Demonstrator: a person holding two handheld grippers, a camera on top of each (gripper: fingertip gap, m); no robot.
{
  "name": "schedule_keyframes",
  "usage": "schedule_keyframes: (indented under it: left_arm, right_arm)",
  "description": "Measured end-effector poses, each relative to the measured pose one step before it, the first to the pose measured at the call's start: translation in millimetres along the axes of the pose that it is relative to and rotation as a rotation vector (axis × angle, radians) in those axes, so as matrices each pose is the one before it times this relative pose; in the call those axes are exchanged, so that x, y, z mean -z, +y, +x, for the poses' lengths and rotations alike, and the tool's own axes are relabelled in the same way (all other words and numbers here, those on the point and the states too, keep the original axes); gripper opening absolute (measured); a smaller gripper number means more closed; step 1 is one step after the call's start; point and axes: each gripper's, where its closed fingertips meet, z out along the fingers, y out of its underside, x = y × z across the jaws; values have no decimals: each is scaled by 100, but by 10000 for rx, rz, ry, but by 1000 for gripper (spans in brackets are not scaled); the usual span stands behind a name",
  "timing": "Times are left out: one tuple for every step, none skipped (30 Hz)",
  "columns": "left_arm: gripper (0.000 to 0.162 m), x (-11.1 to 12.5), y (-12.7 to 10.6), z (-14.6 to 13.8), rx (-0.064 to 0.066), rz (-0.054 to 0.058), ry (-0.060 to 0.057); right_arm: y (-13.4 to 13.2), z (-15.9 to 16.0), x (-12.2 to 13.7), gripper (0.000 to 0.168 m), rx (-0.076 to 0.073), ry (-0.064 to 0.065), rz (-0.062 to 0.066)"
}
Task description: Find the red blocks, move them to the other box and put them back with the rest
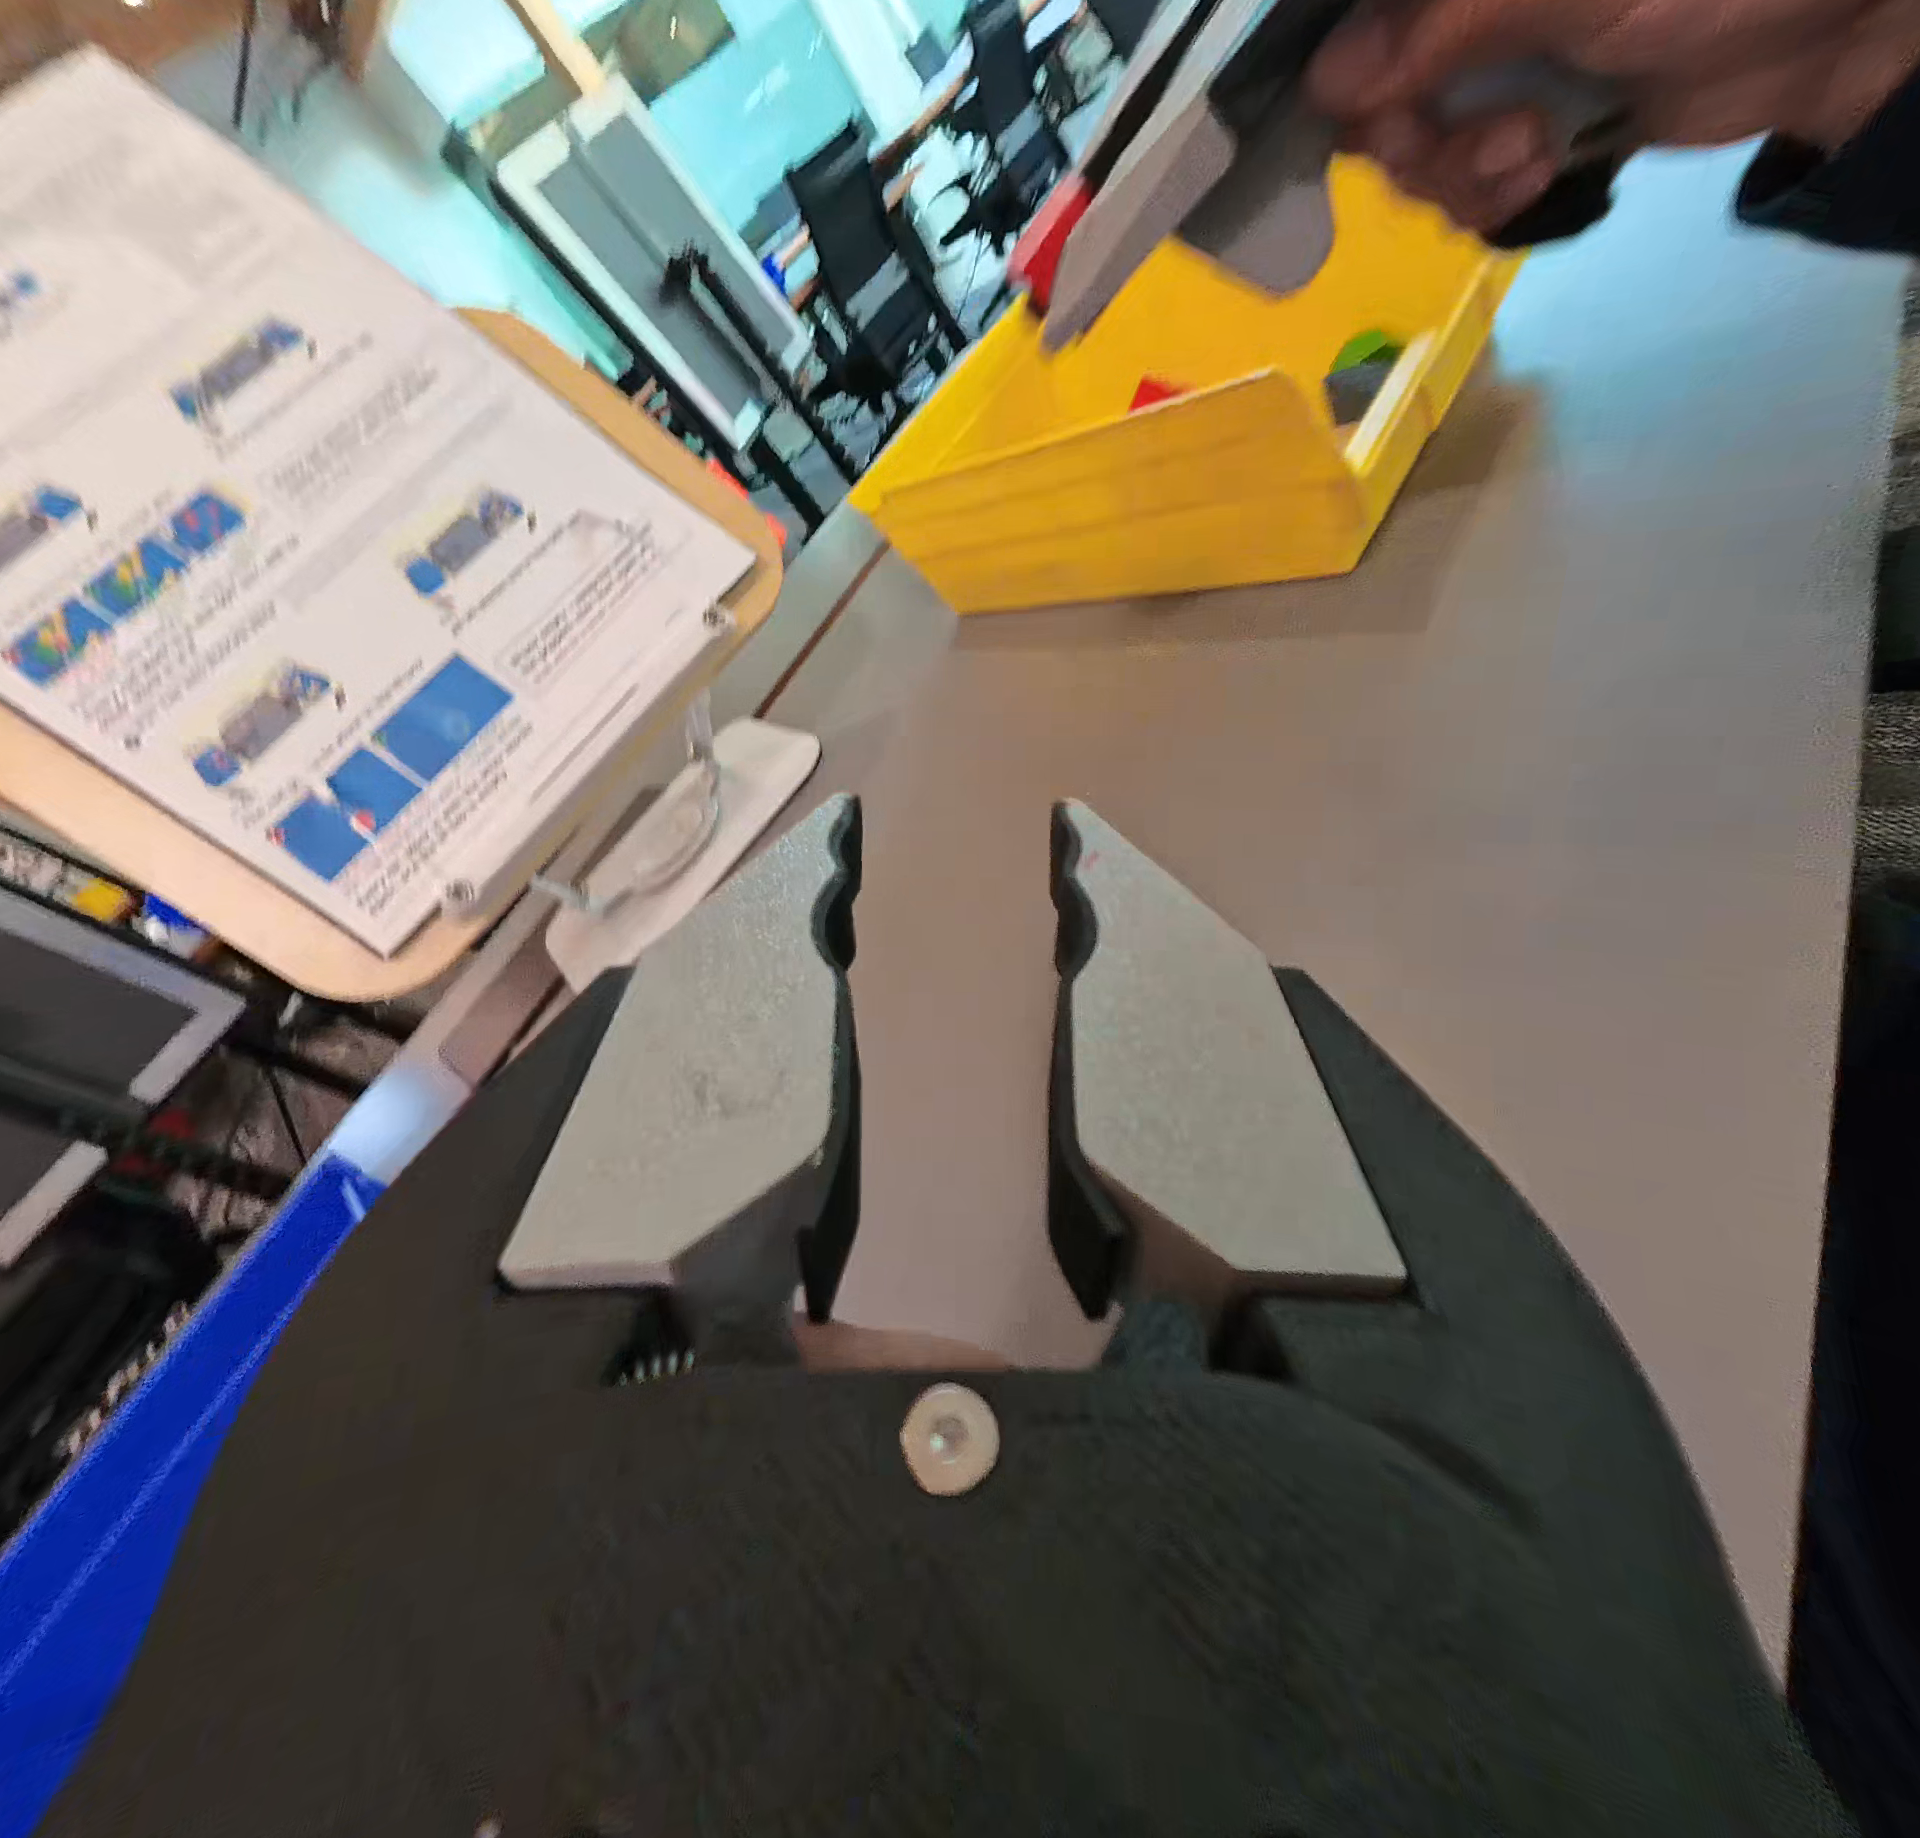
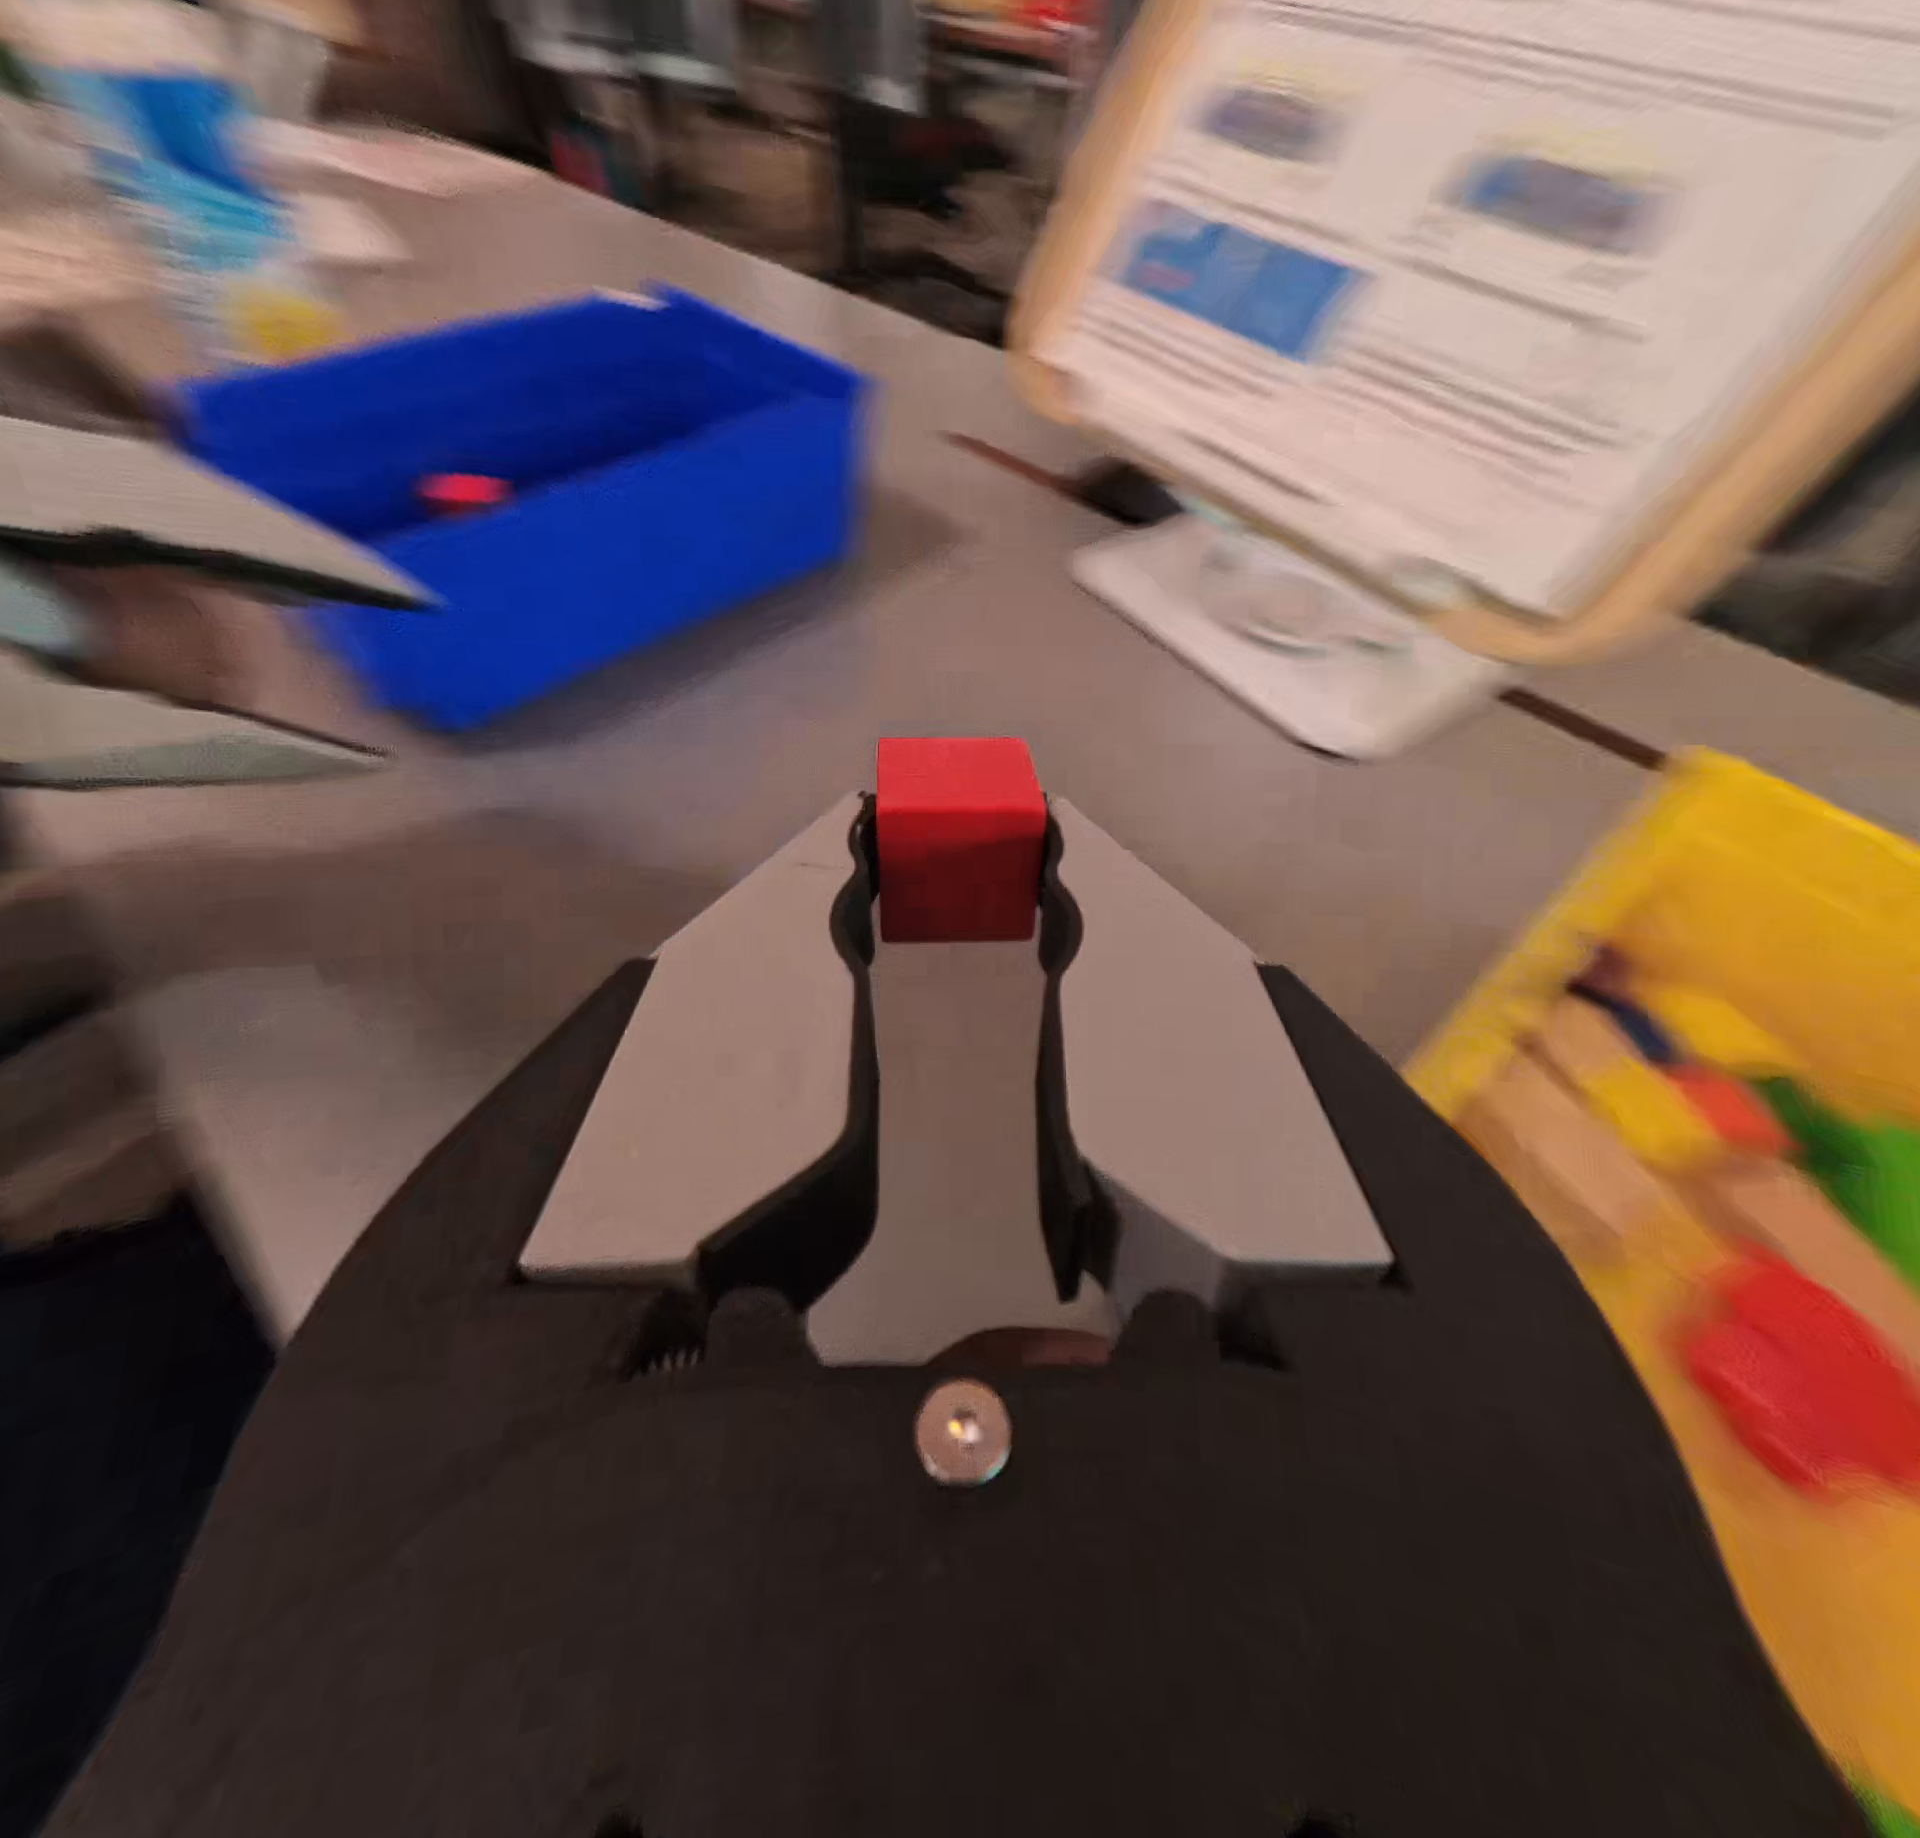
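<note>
We have the red block [image 2: 958, 838] pinched at the very tips of the right gripper [image 2: 956, 853], carried above the bench [image 2: 1195, 853] between the yellow box [image 2: 1766, 853] and the blue box [image 2: 623, 562]. It looks small, rigid and light, with flat opposite faces that suit this grip; so shallow a hold could let it twist or slip. The left gripper [image 1: 954, 879] hangs released and empty. The tilted instruction board [image 2: 1455, 282] on its stand sits just beside the route. Another red piece [image 2: 464, 489] lies in the blue box
</note>
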Motion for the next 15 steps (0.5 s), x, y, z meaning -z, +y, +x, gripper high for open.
schedule_keyframes:
  left_arm:
    - [34,-128,565,-311,279,-266,-49]
    - [34,-85,384,-399,352,-167,-85]
    - [34,-64,265,-351,400,-104,-31]
    - [34,-42,178,-195,367,-50,68]
    - [34,-13,68,-149,265,15,72]
    - [34,-2,38,-106,159,39,57]
    - [34,-9,114,-51,89,-20,58]
    - [34,-15,243,-148,72,-127,-15]
    - [36,-18,383,-275,67,-221,-87]
    - [39,26,465,-319,67,-266,-81]
    - [40,148,424,-348,89,-228,-54]
    - [42,304,294,-469,121,-125,-74]
    - [46,461,181,-487,108,-34,-33]
    - [51,615,278,-512,99,-71,1]
    - [53,695,540,-802,110,-232,-107]
  right_arm:
    - [1052,3970,947,26,-85,1376,-358]
    - [1293,3916,598,26,-216,1265,-395]
    - [1535,3613,241,26,-242,1088,-504]
    - [1758,3159,-118,26,-204,898,-646]
    - [1811,2539,-425,26,-170,668,-690]
    - [1756,1691,-673,26,-165,328,-691]
    - [1720,841,-824,26,-139,8,-741]
    - [1624,383,-907,26,-75,-73,-772]
    - [1353,208,-898,26,32,-1,-685]
    - [945,164,-850,26,98,82,-501]
    - [608,26,-723,26,49,48,-337]
    - [365,-242,-549,26,-39,-131,-221]
    - [140,-383,-317,27,-59,-217,-104]
    - [-77,-189,-65,30,-18,-84,20]
    - [-204,14,138,33,18,57,99]
